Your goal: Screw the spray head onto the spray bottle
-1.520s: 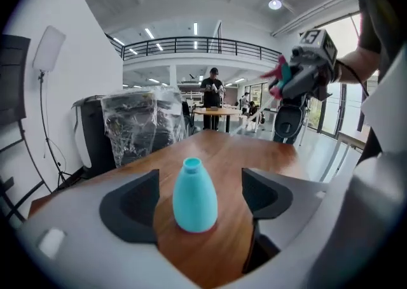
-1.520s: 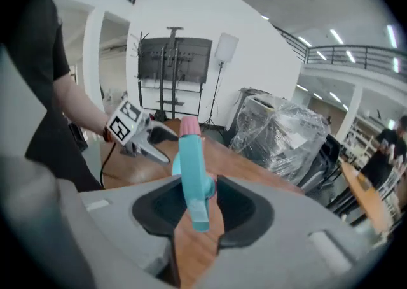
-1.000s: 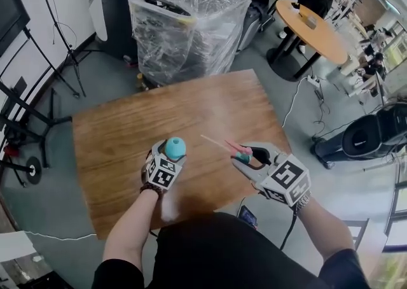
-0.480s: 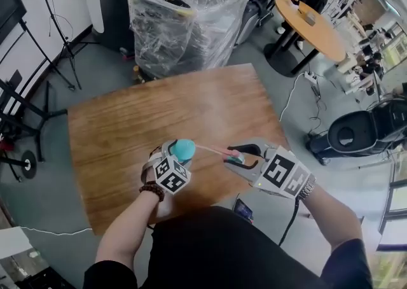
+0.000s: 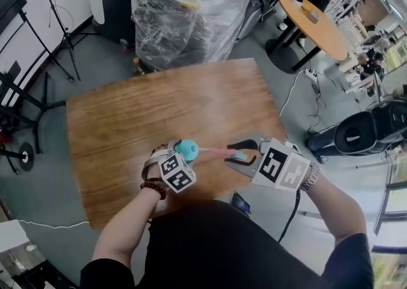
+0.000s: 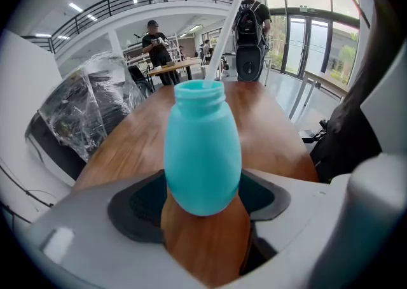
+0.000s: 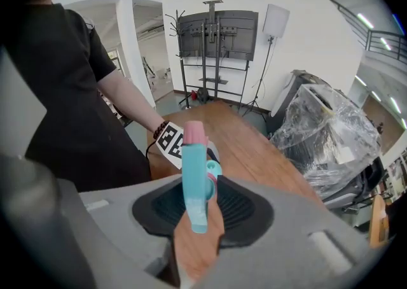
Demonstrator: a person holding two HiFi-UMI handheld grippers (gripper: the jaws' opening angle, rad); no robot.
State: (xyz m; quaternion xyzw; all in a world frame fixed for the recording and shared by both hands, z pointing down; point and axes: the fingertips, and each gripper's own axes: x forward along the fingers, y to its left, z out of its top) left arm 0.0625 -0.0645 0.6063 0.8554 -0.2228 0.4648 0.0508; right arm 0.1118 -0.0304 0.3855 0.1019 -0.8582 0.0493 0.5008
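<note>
- Left gripper view: left tongs [image 5: 183, 153] clamped on the teal spray bottle [image 6: 202, 154], its belly between the pads and its neck pointing out past the tips; the jaws have just closed a little.
- Right tongs [image 5: 240, 154] clamped on the spray head [image 7: 194, 173].
- Dip tube [image 5: 213, 151] spans from the right tongs to the bottle's mouth at the left tongs.
- Both sets of tongs are over the wooden table [image 5: 159, 109].

The spray bottle [image 6: 202, 154] is turquoise all over. The spray head [image 7: 193, 173] is turquoise too, with a pink tip and a pale pink tube [image 5: 213, 151]. My right gripper [image 5: 236, 155] is grey with black pads [image 7: 238, 208], and its cube has black and white squares. The table [image 5: 146, 109] is brown wood with darker stripes. At 12 o'clock, shiny see-through wrap [image 5: 191, 7] covers something dark. At 1 o'clock, the round table [image 5: 321, 33] is orange. The person's shirt [image 5: 229, 249] is black.
</note>
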